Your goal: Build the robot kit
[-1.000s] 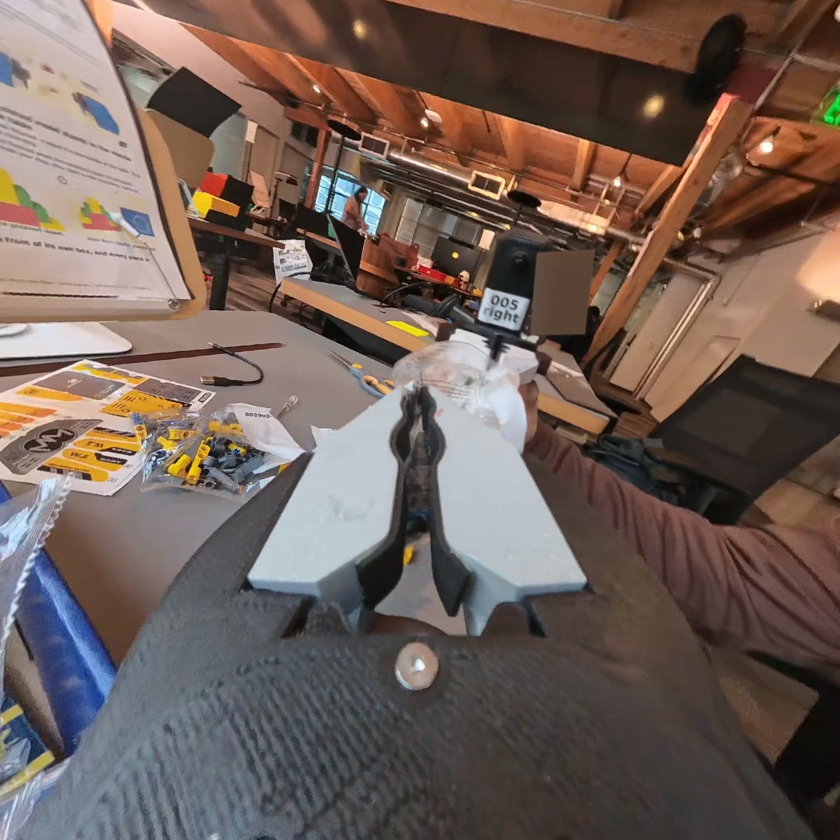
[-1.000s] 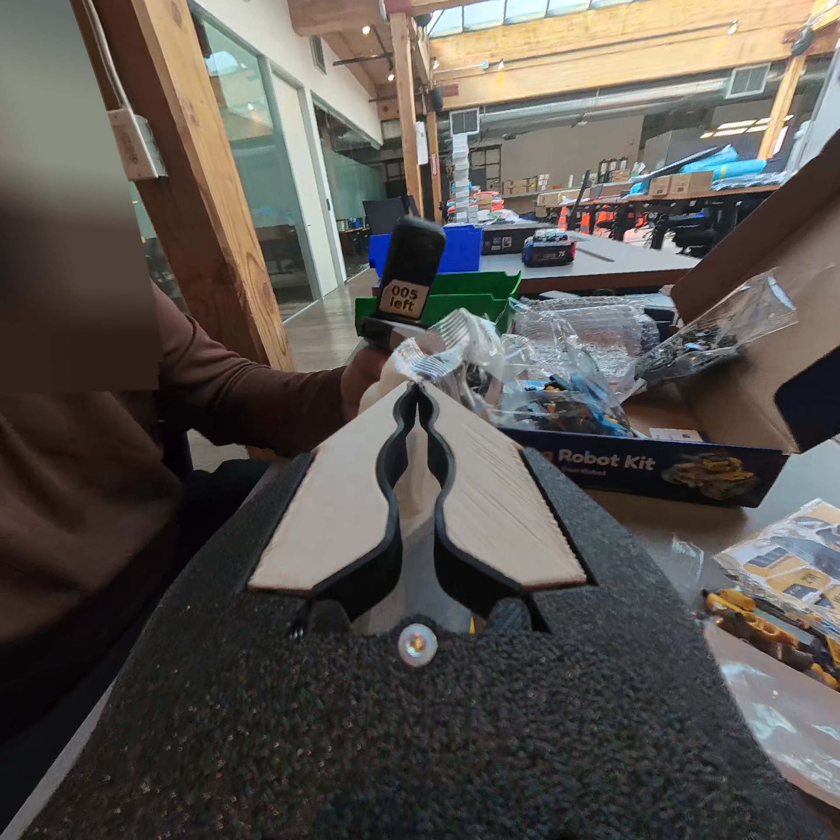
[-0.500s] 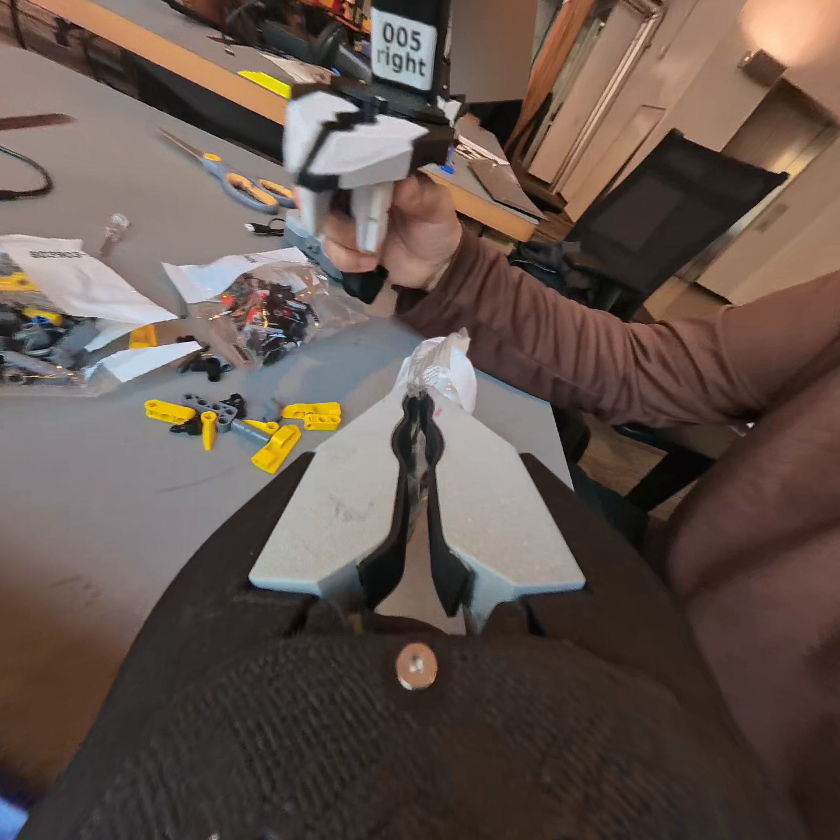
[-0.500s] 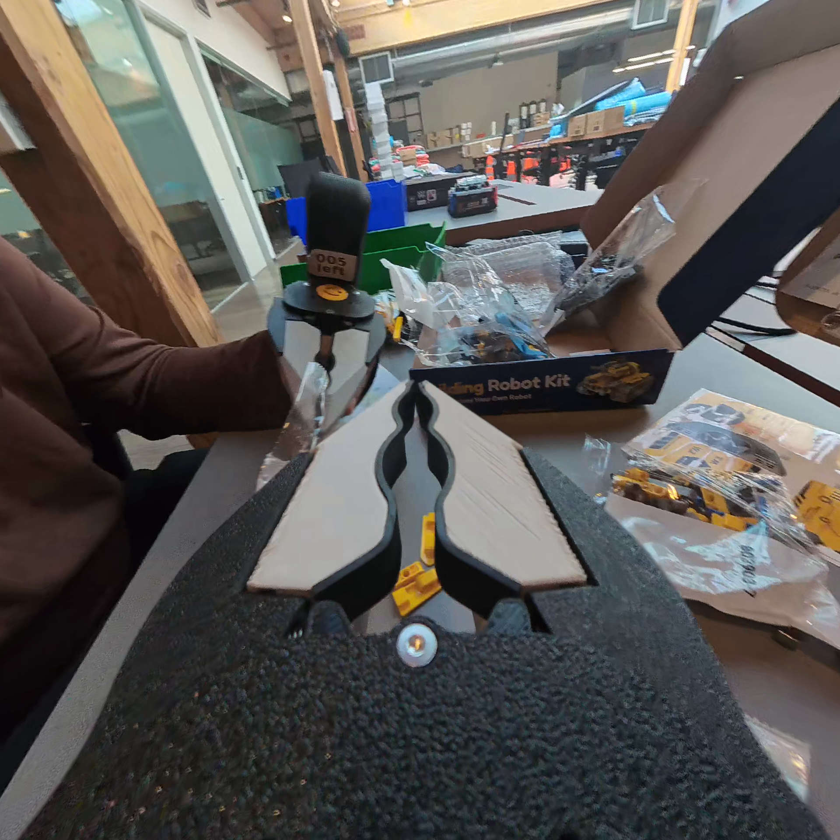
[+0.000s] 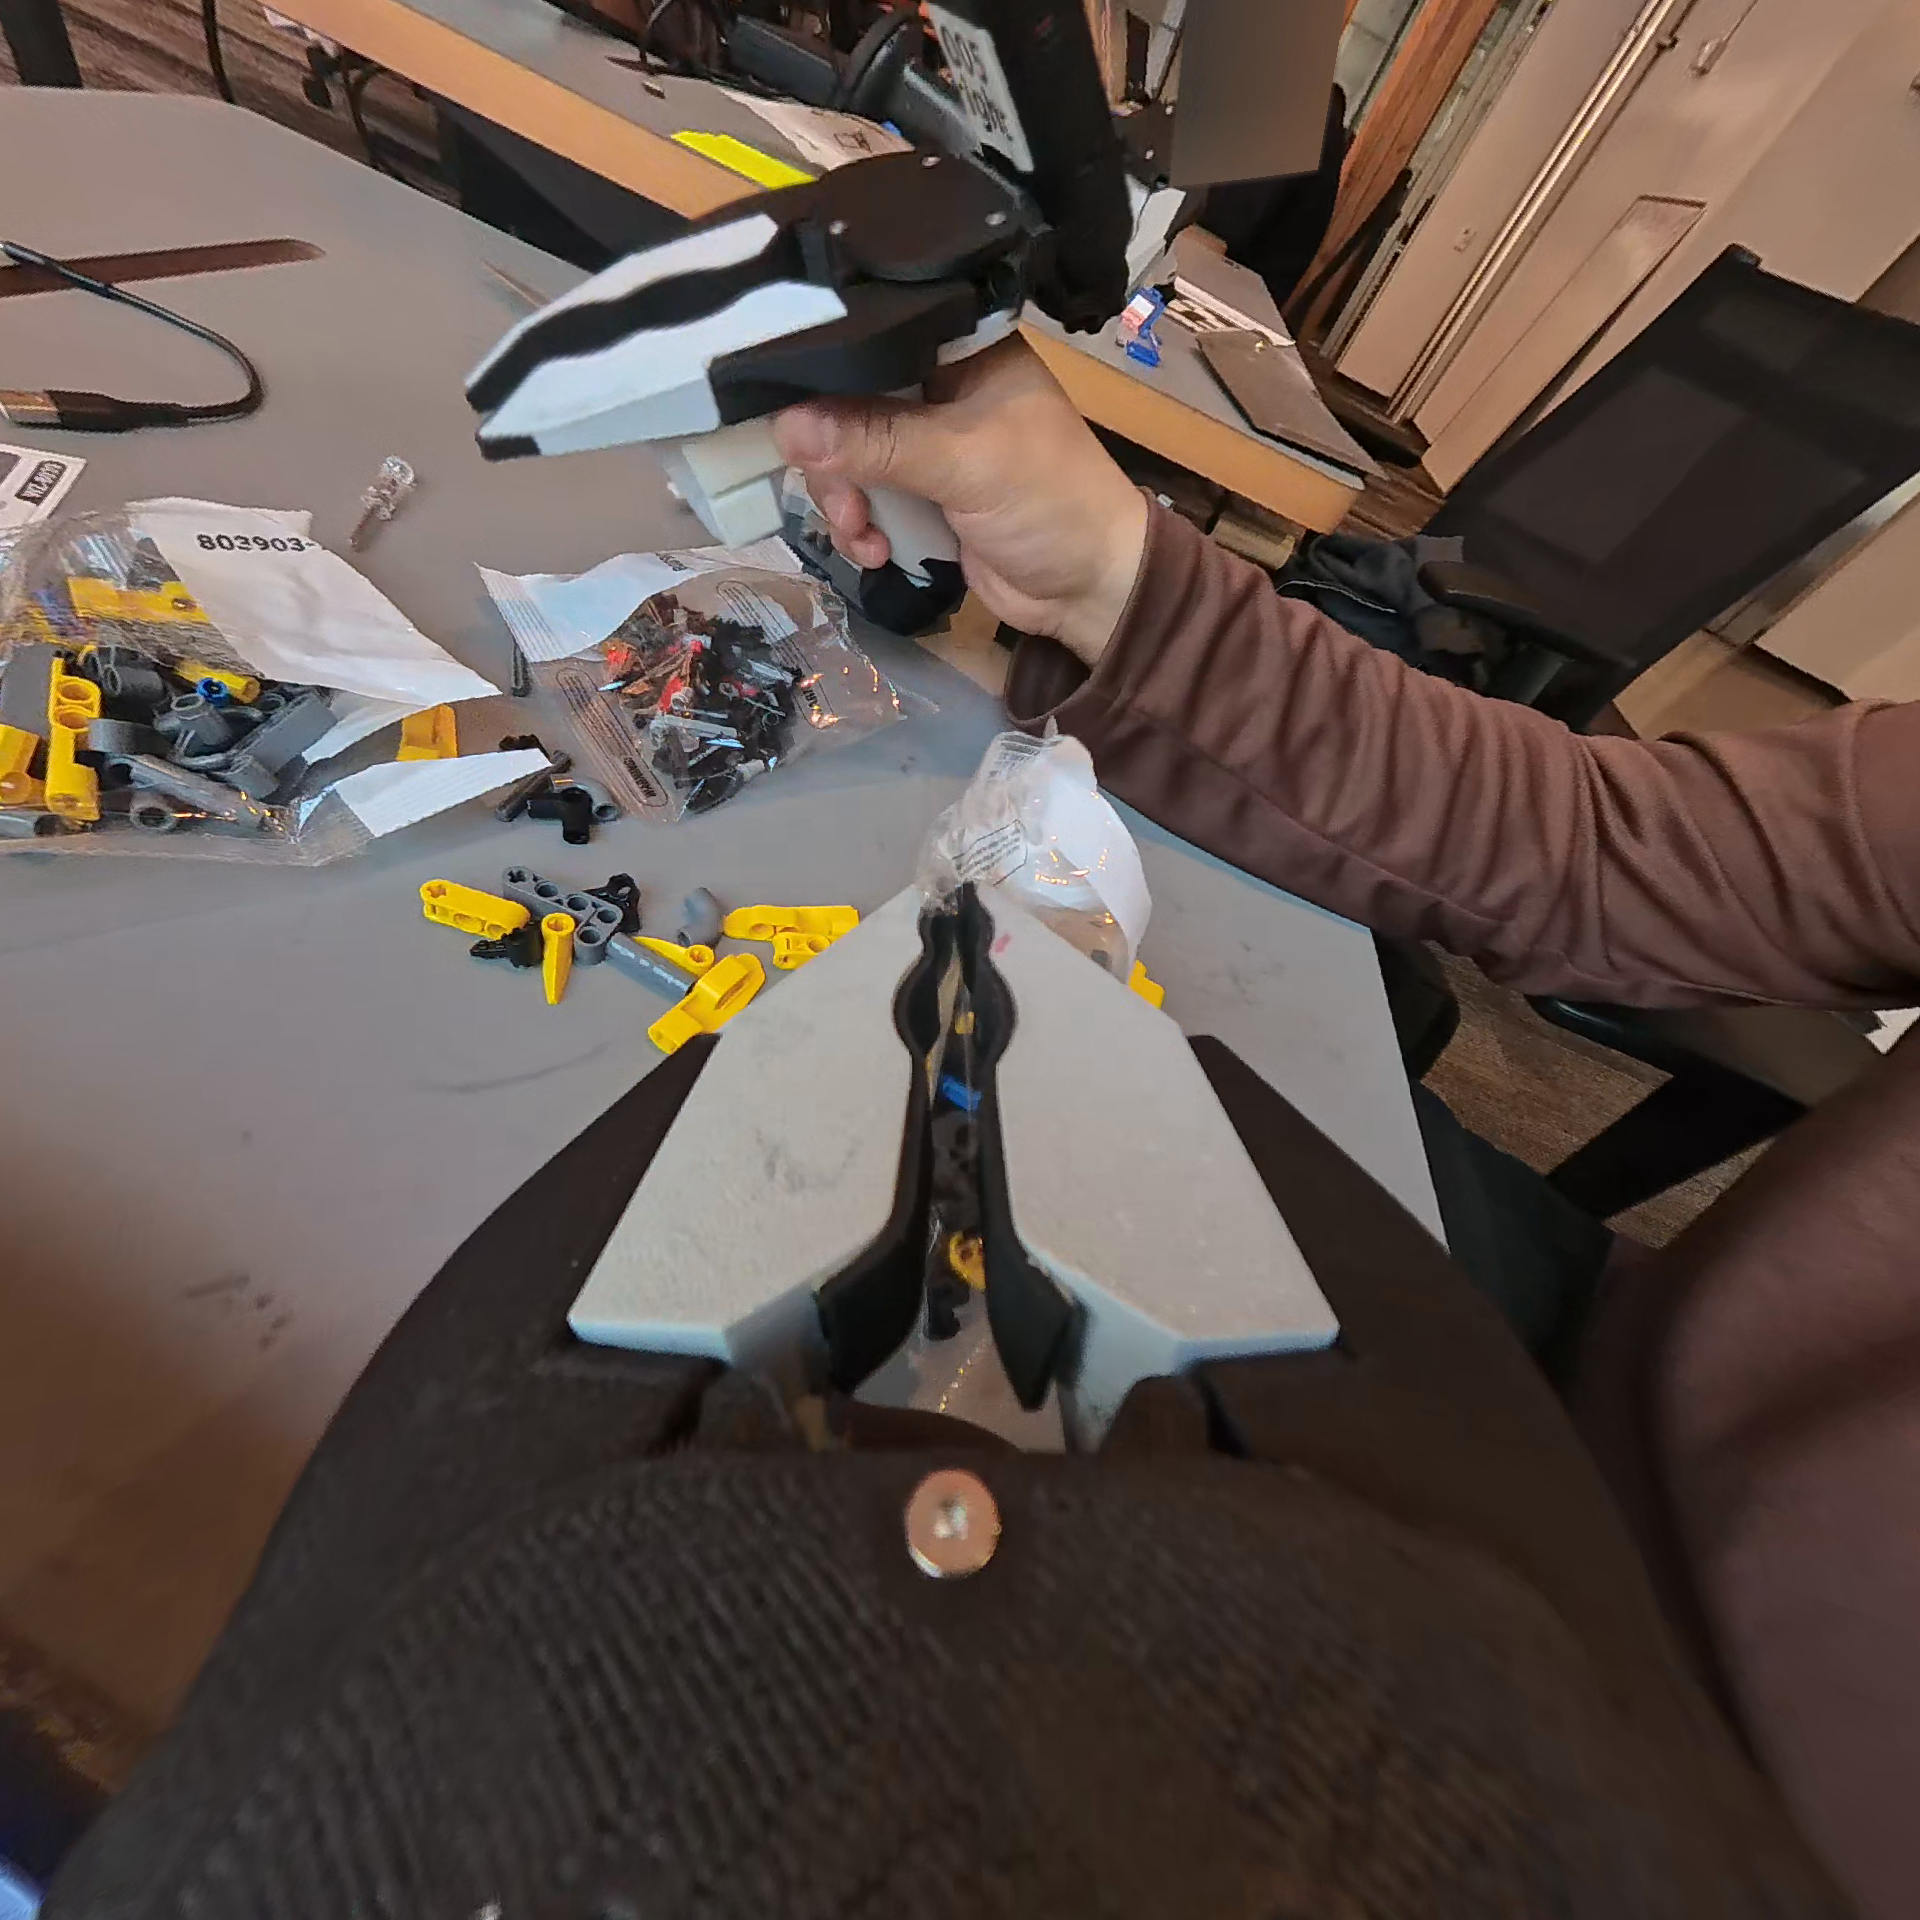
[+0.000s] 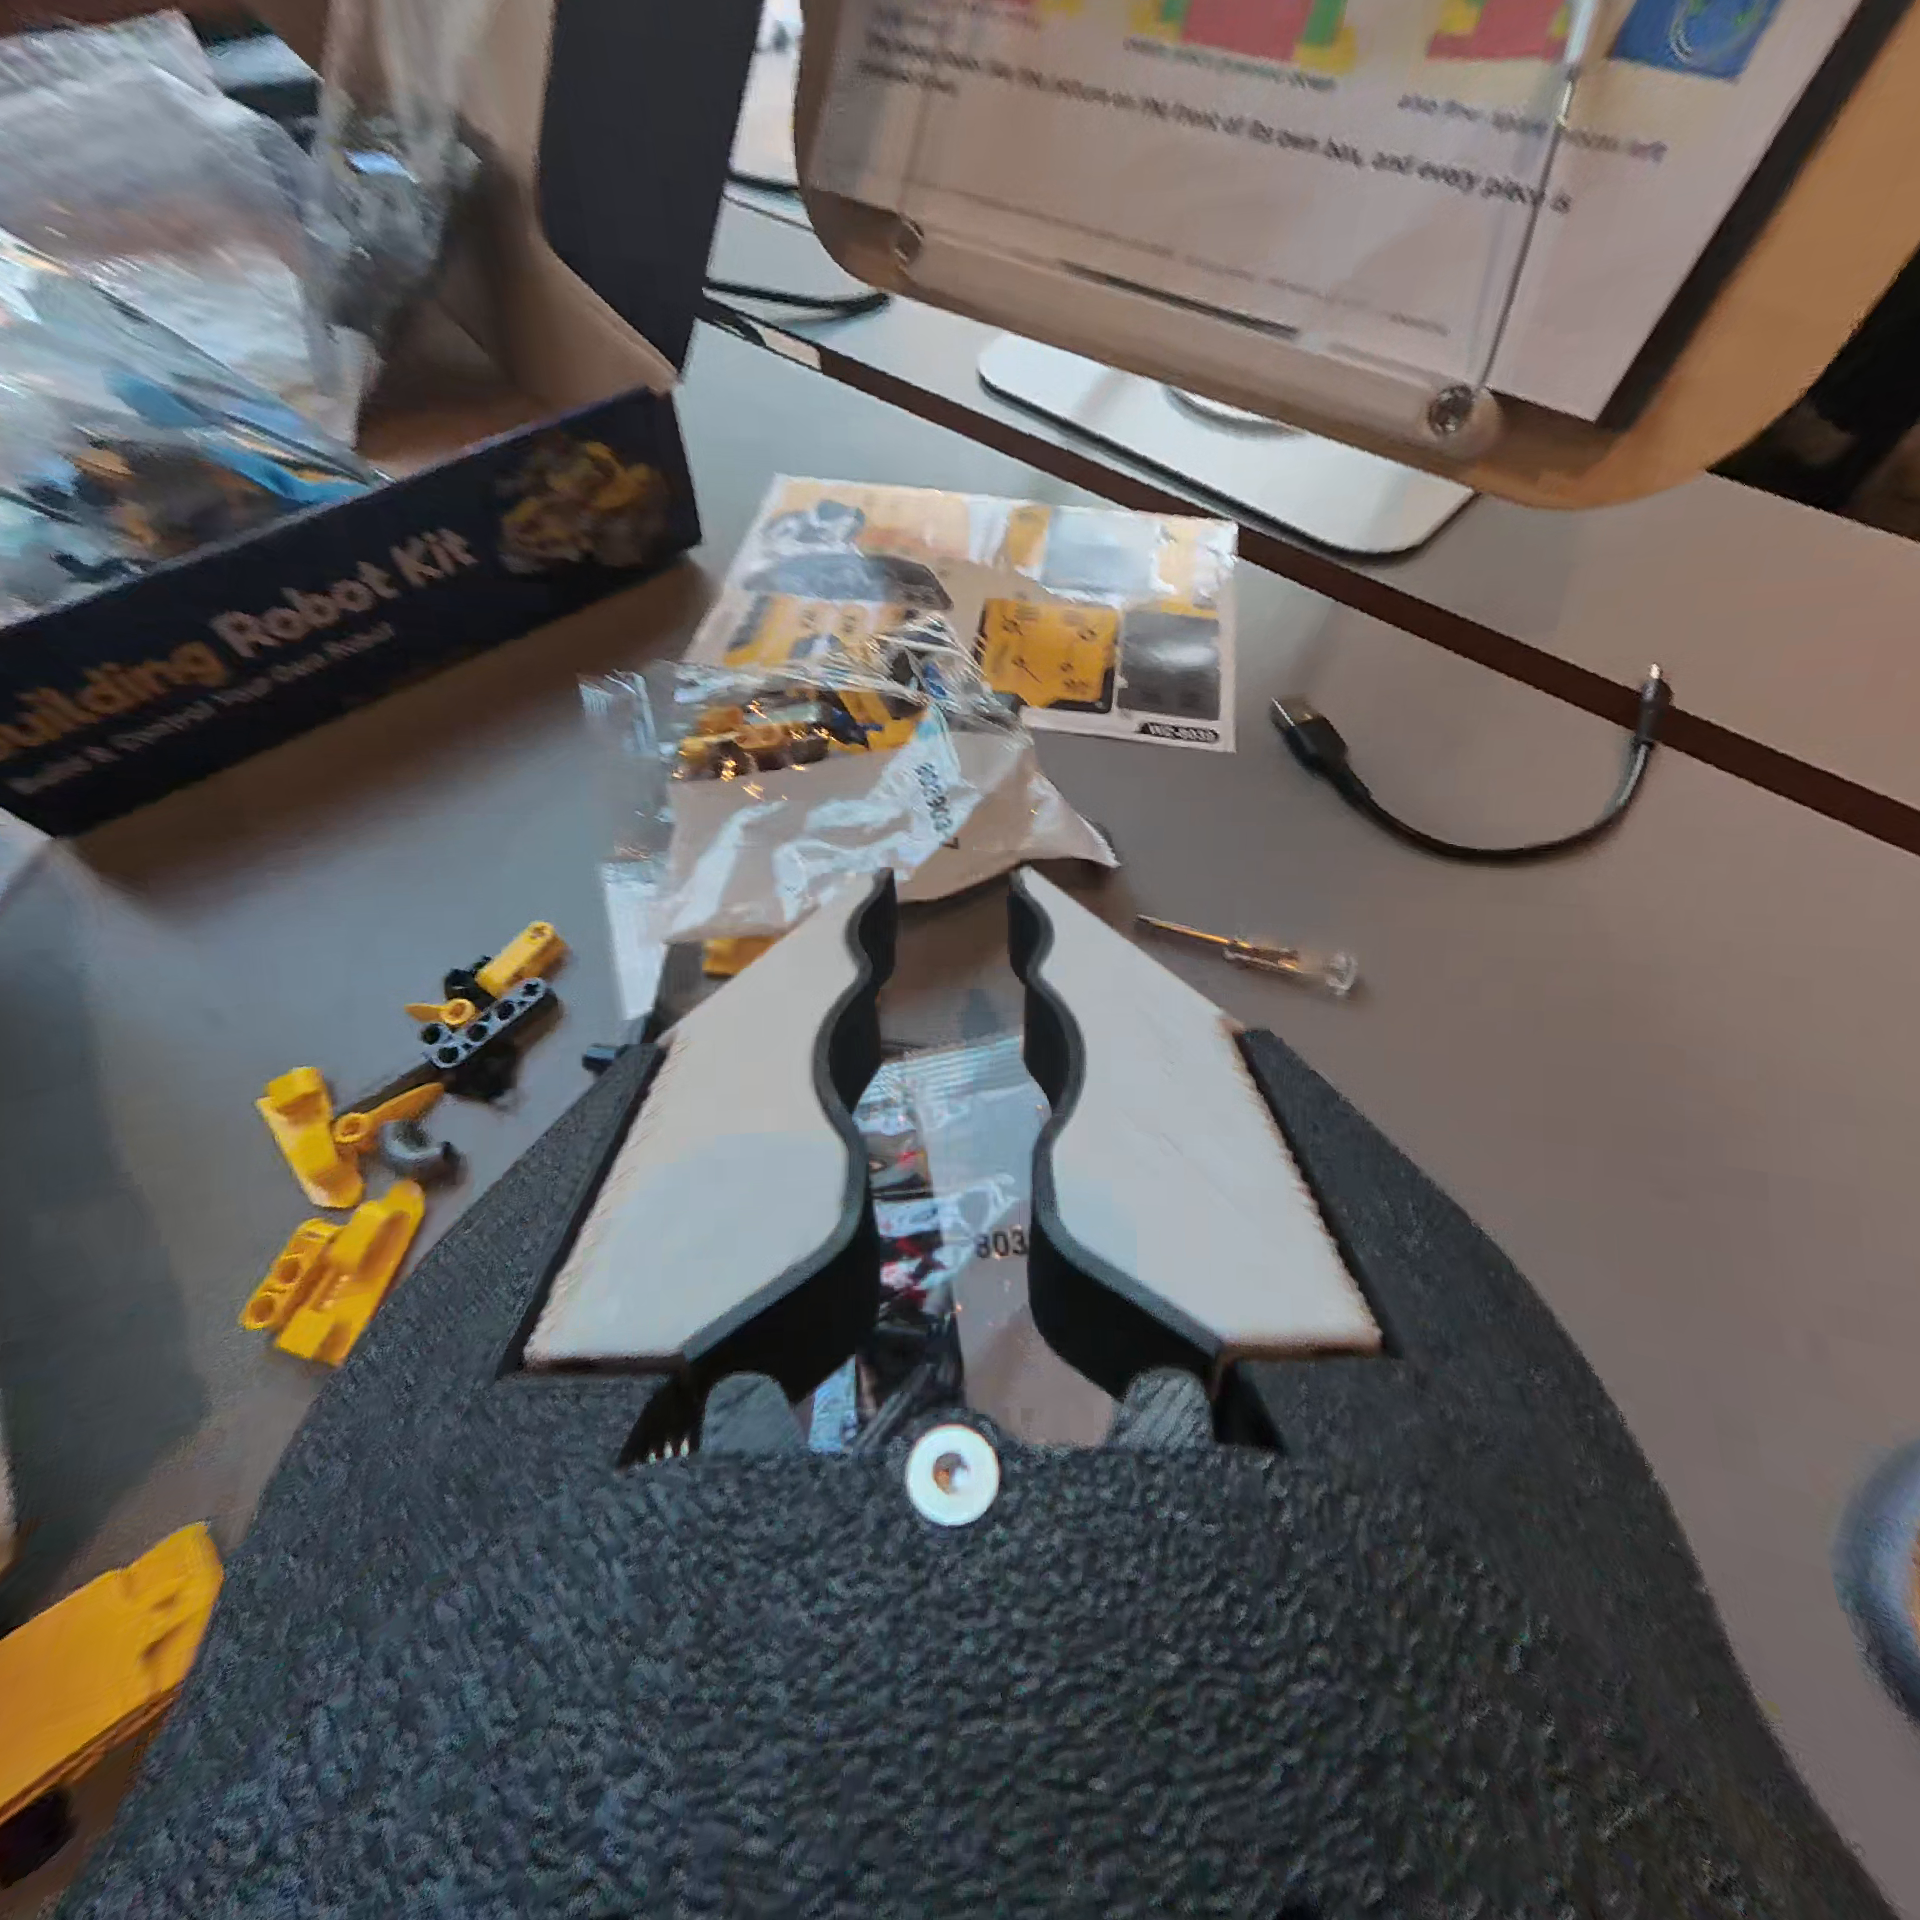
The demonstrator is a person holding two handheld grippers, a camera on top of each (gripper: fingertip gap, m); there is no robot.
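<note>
Clear plastic was seen pinched in the left tool [image 5: 956,914], its fingers pressed together on the crumpled neck of a small bag [image 5: 1039,842], with black, blue and yellow bits glimpsed through the slit between them. That bag was held just above the grey desk [image 5: 260,1091], near its front corner. Just beyond the tips, a scatter of loose pieces [image 5: 623,935], yellow, grey and black, was spread on the desk. Farther out, a bag of dark small parts [image 5: 707,686] and a bigger bag of yellow and grey parts [image 5: 156,717] were lying flat, side by side.

Over them the right tool [image 6: 951,894] was held aloft, fingers apart and nothing between them; in its own view the dark-parts bag was directly below the gap, with the bigger bag [image 6: 831,790] just ahead of the tips. Off to the side were a slim screwdriver [image 6: 1247,951], a short black cable [image 6: 1455,790], a printed sheet [image 6: 1091,613], a dark blue box [image 6: 343,644] stuffed with more bags, and a stand with a page [image 6: 1299,208] at the back.

As a judgement: the pinched bag would best be kept neck-up and gripped firmly, so that no further pieces were spilled, and the free tool would be better lowered slowly, since film is easily pushed aside.
</note>
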